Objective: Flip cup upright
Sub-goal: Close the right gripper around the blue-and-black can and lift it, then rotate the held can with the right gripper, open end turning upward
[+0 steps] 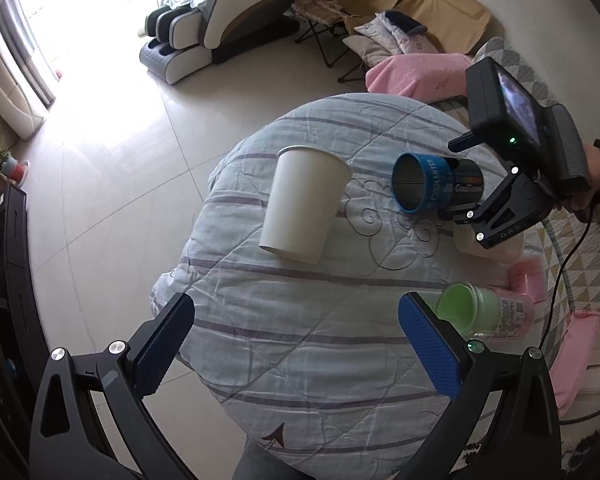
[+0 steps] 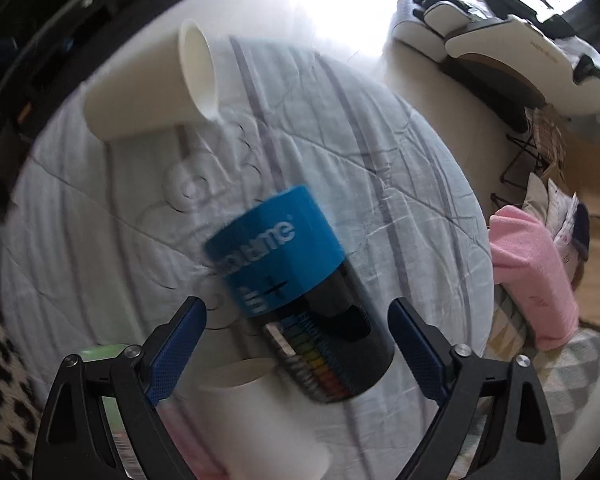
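Note:
A black cup with a blue band (image 1: 436,188) lies on its side on the quilt-covered round table (image 1: 300,320), its mouth facing left. In the right wrist view the same cup (image 2: 300,296) lies between my right gripper's (image 2: 296,344) open fingers, untouched and blurred. From the left wrist view the right gripper (image 1: 496,216) sits at the cup's base end. A white paper cup (image 1: 304,204) lies on its side at the table's middle; it also shows in the right wrist view (image 2: 148,92). My left gripper (image 1: 296,344) is open and empty above the near table.
A green and pink cup (image 1: 484,312) lies on its side at the table's right edge. Another white cup (image 2: 260,420) stands close under the right gripper. A massage chair (image 1: 204,28), folding stool and pink cushions (image 1: 416,72) stand on the floor beyond.

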A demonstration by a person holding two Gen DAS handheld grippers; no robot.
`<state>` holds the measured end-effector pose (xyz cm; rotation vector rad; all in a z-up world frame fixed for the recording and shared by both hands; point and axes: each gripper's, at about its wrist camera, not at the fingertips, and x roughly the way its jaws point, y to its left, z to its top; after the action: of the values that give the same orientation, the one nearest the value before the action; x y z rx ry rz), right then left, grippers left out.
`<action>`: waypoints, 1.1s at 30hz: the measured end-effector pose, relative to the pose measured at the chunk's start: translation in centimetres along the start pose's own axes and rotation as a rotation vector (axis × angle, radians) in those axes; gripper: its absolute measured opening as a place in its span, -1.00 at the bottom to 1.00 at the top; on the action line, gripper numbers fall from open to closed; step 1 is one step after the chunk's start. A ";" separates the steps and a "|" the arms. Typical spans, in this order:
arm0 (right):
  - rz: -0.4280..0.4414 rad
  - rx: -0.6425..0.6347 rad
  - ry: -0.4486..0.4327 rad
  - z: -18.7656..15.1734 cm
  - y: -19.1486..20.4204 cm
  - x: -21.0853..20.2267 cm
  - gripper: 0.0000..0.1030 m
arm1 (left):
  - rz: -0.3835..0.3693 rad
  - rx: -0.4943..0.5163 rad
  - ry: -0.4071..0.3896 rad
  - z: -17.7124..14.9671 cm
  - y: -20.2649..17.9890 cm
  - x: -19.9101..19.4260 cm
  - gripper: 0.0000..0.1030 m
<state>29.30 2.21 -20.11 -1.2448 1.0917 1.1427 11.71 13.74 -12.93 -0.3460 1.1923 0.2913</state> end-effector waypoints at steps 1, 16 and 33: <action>0.003 -0.009 0.012 0.2 -0.1 0.6 0.73 | 0.004 -0.009 0.004 0.1 0.4 0.2 1.00; 0.196 0.447 -0.124 -1.8 -4.4 -4.9 0.42 | -0.010 -0.006 0.035 2.9 1.4 1.6 1.00; 0.402 1.160 -0.453 -12.2 6.4 -12.9 0.38 | -0.066 0.223 0.023 1.9 -1.7 -1.6 1.00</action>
<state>21.52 -10.51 -8.47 0.1348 1.3460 0.7618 13.50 12.89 -10.63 -0.1942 1.2198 0.0959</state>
